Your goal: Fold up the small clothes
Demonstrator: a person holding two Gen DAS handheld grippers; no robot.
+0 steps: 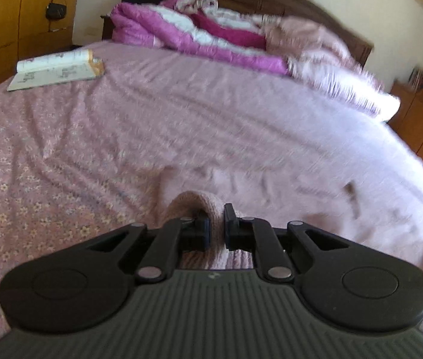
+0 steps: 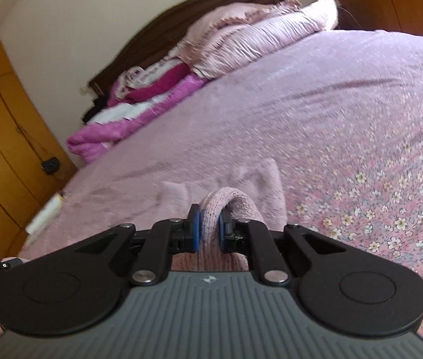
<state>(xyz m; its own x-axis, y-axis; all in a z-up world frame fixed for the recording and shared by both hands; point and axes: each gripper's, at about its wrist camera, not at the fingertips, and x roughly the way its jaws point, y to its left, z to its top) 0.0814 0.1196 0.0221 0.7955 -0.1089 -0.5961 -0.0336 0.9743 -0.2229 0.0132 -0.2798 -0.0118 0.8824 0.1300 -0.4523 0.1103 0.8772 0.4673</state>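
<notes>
A small pale pink knitted garment (image 1: 195, 203) lies on the pink bedsheet (image 1: 151, 113), hard to tell apart from it. In the left wrist view my left gripper (image 1: 216, 227) is shut on a bunched fold of this garment, which loops up over the left finger. The right wrist view shows my right gripper (image 2: 210, 229) shut on another ribbed fold of the garment (image 2: 226, 200), the cloth arching over the blue pads (image 2: 195, 230). More of the garment spreads flat beyond the fingertips. The other gripper and a hand show at the right view's lower left edge.
An open book (image 1: 55, 68) lies on the sheet at the far left. Folded magenta and white blankets (image 1: 187, 33) and a pink pillow (image 2: 259, 36) are piled by the dark headboard (image 2: 181, 21). Wooden wardrobes (image 2: 1, 137) stand beside the bed.
</notes>
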